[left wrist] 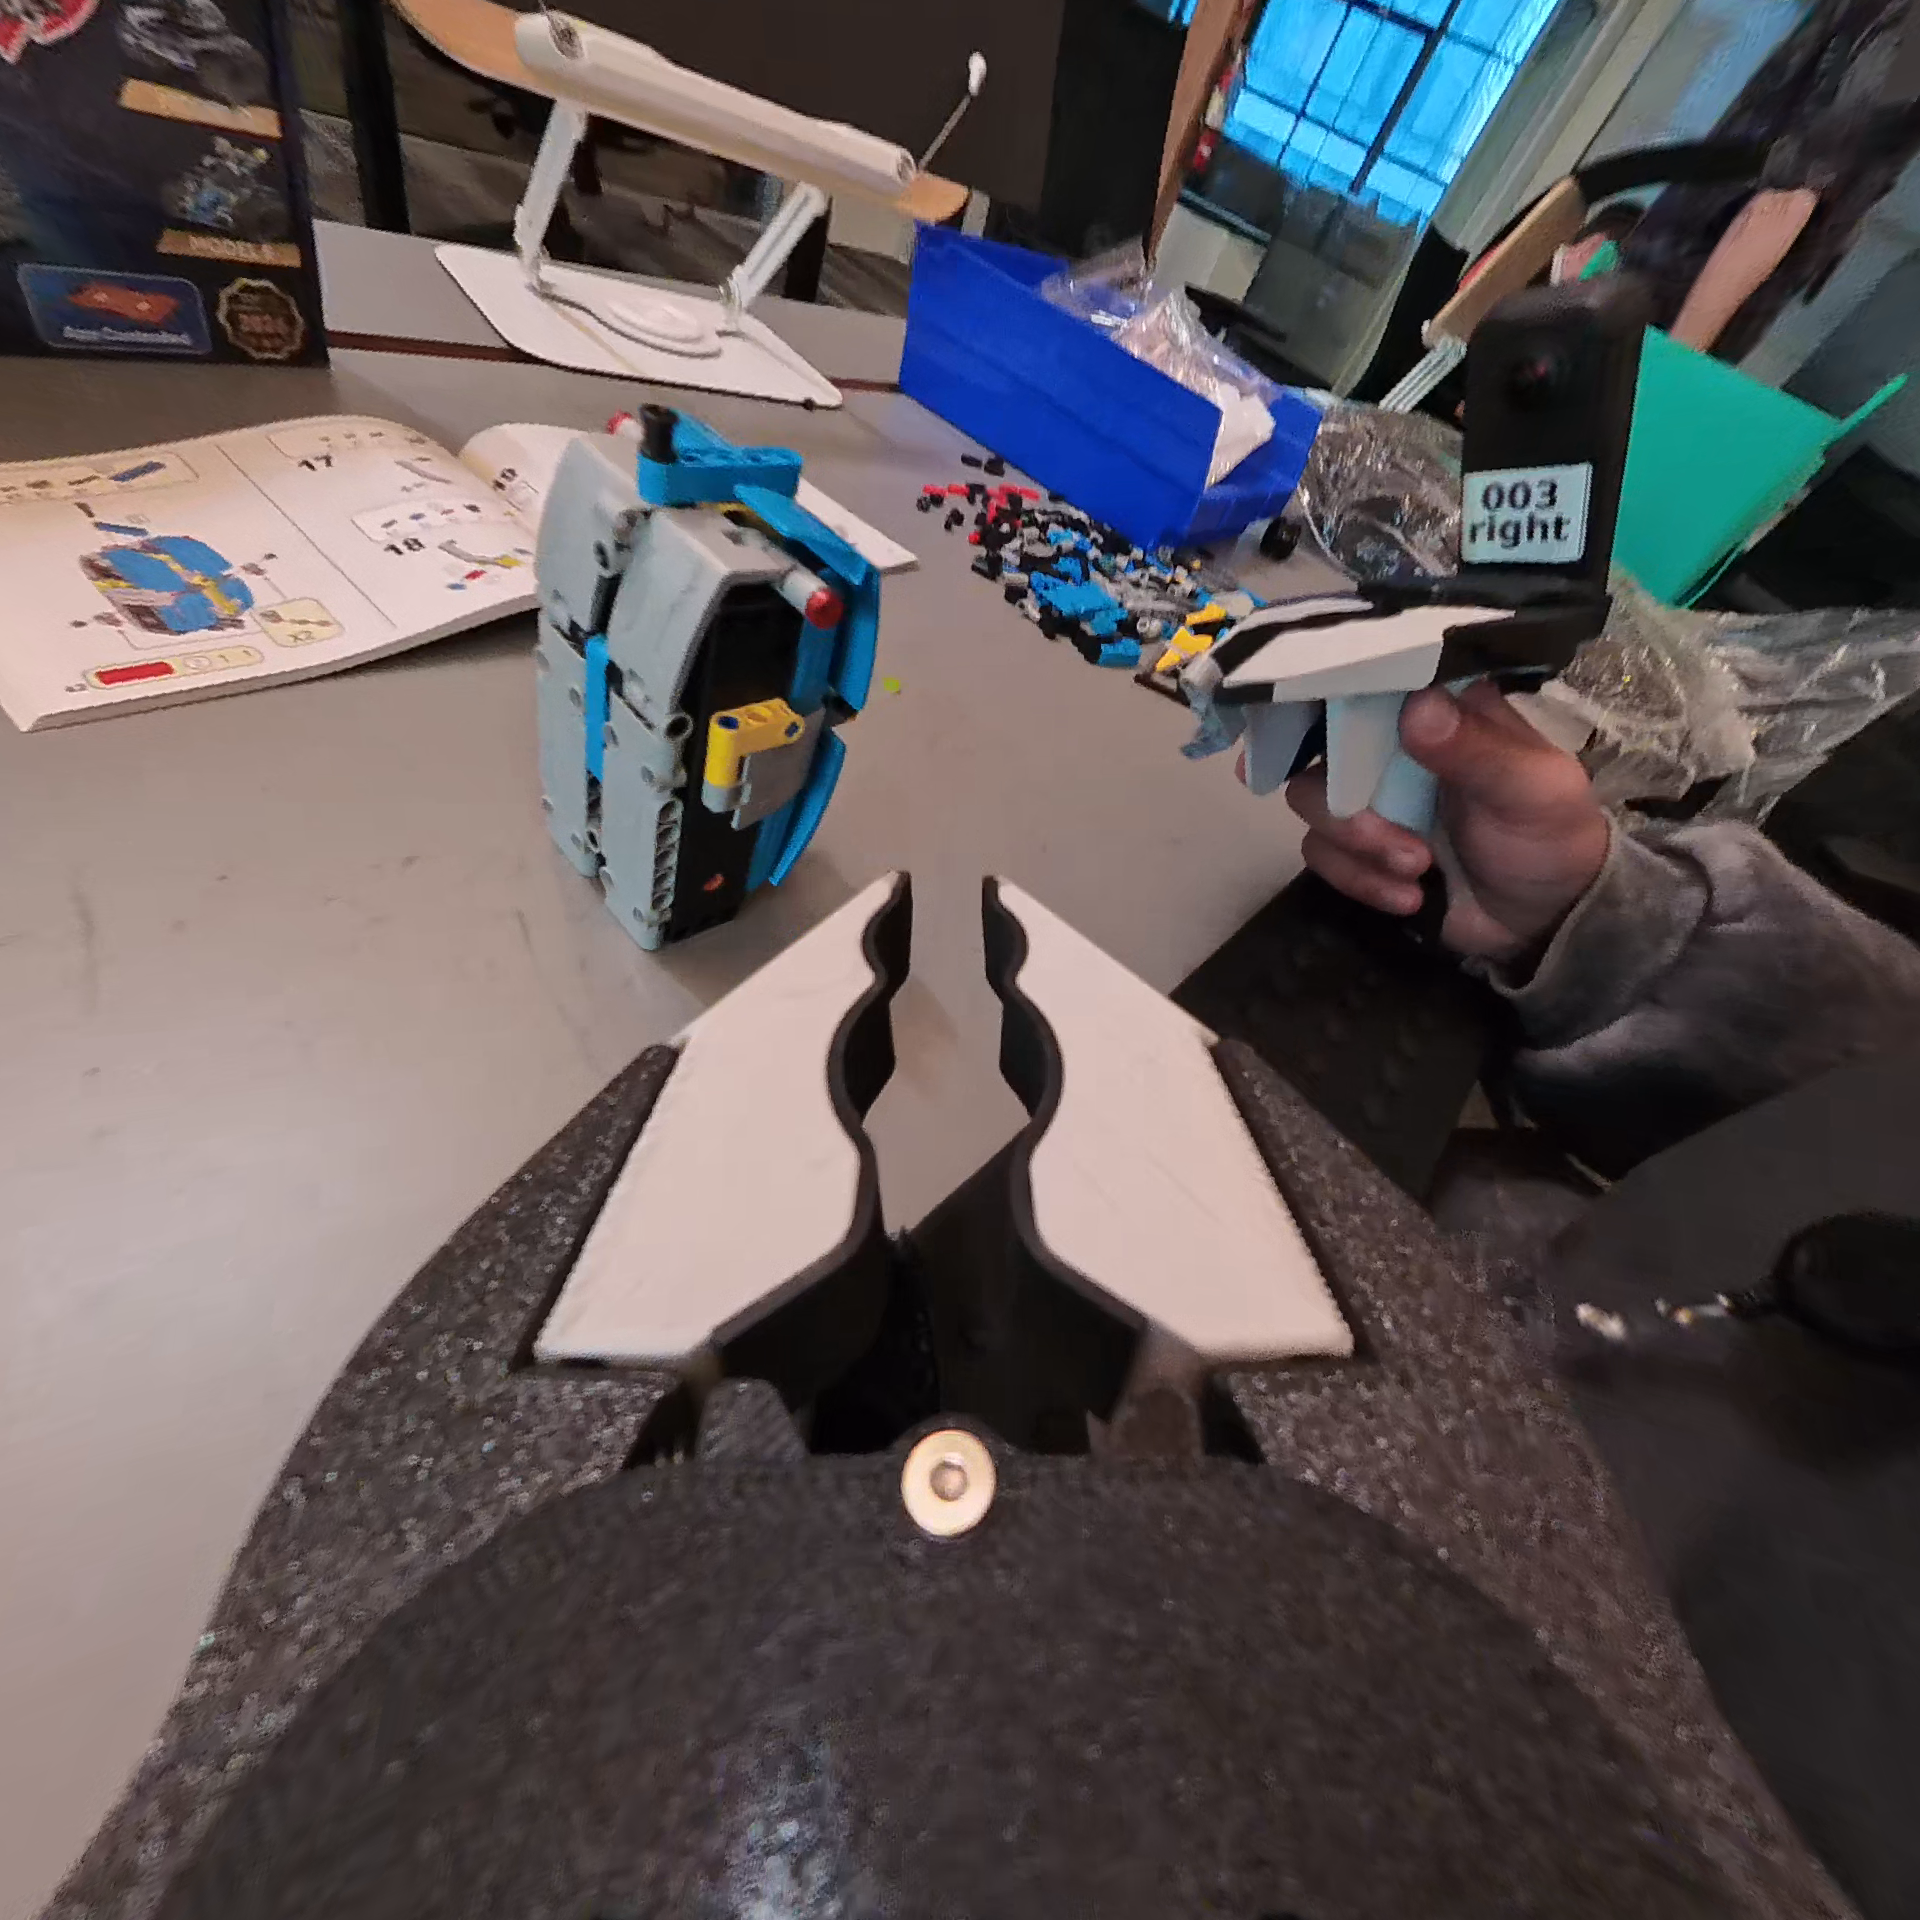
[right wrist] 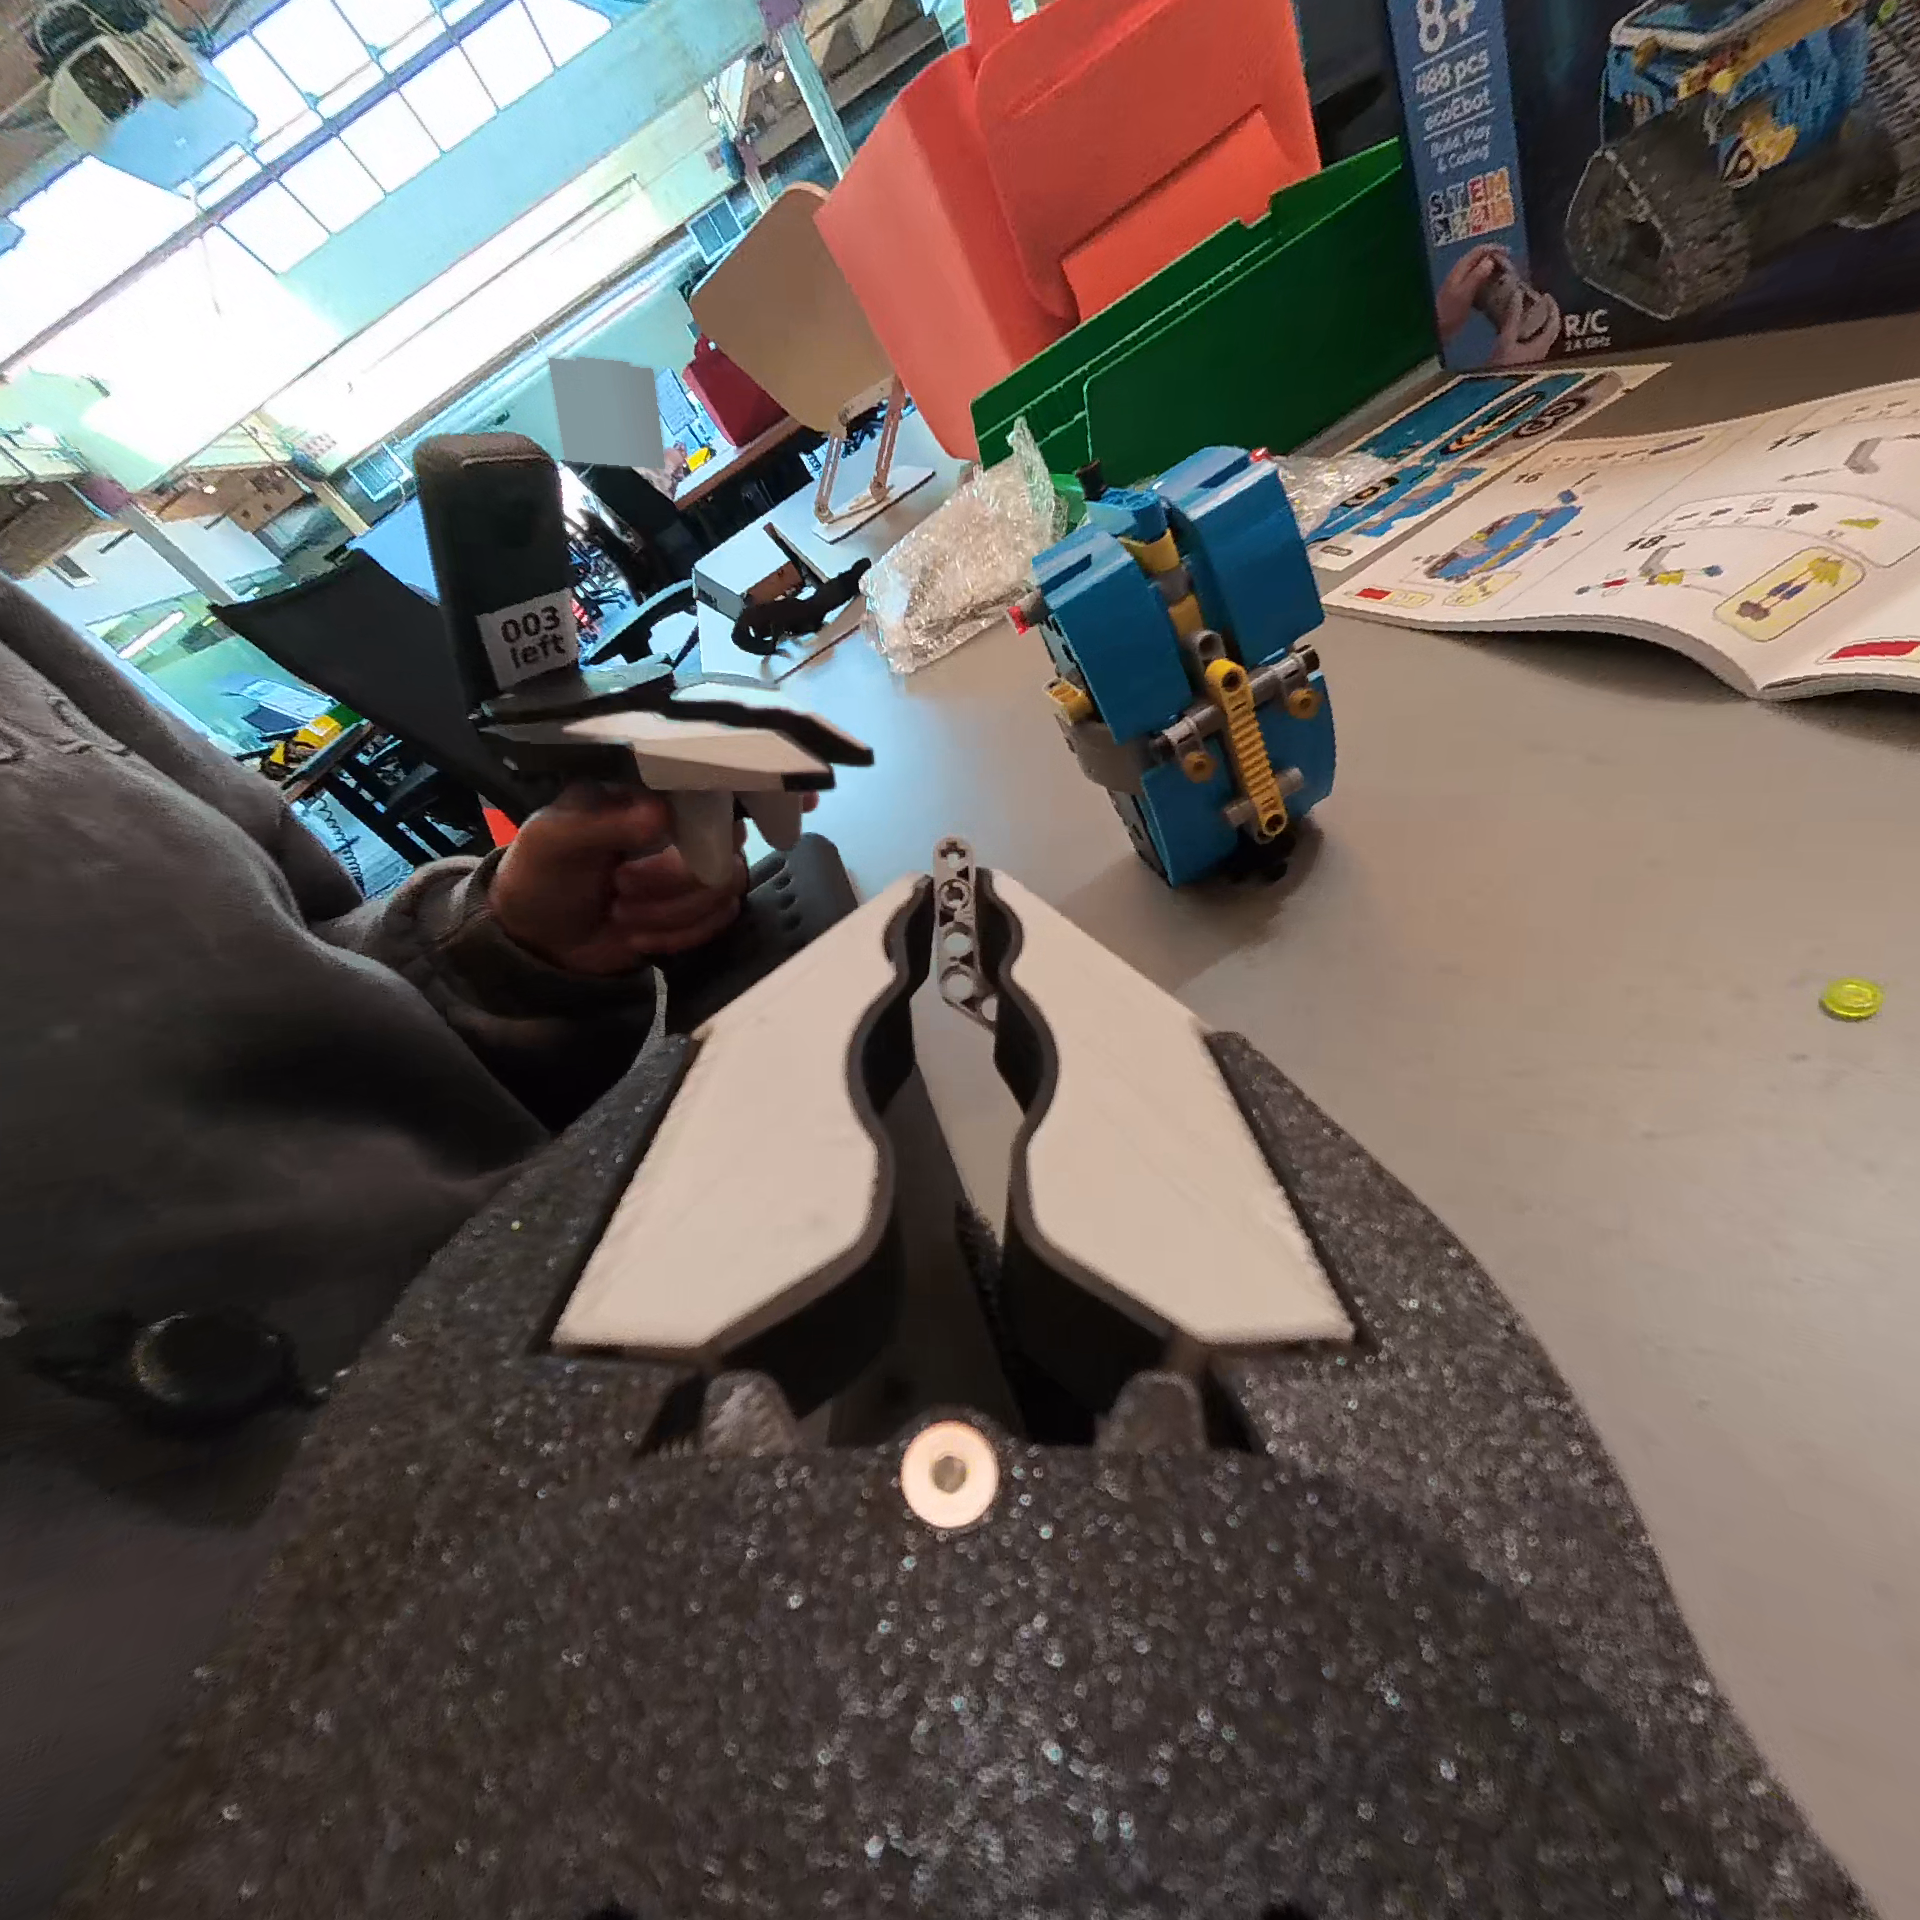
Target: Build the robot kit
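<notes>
A blue, grey and black brick model [left wrist: 696, 675] stands upright on the grey table [left wrist: 312, 987]. It also shows in the right wrist view [right wrist: 1195, 675]. My left gripper [left wrist: 945, 883] hovers just in front of the model, its jaws a little apart with nothing between them. My right gripper [right wrist: 956, 894] is shut on a thin grey beam with holes [right wrist: 958, 940] and holds it upright above the table, left of the model. In the left wrist view the right gripper [left wrist: 1195, 681] is at the right, held by a hand. The left gripper also shows in the right wrist view [right wrist: 831, 764].
A pile of loose small pieces [left wrist: 1091, 592] lies before a blue bin [left wrist: 1070, 416]. An open instruction booklet [left wrist: 260, 561] lies behind the model. The kit box [right wrist: 1662, 156], a green bin [right wrist: 1226, 364], plastic bags [right wrist: 956, 561] and a yellow round stud [right wrist: 1851, 1000] are nearby. Across from one pair of fingers to the other is roughly 11 cm.
</notes>
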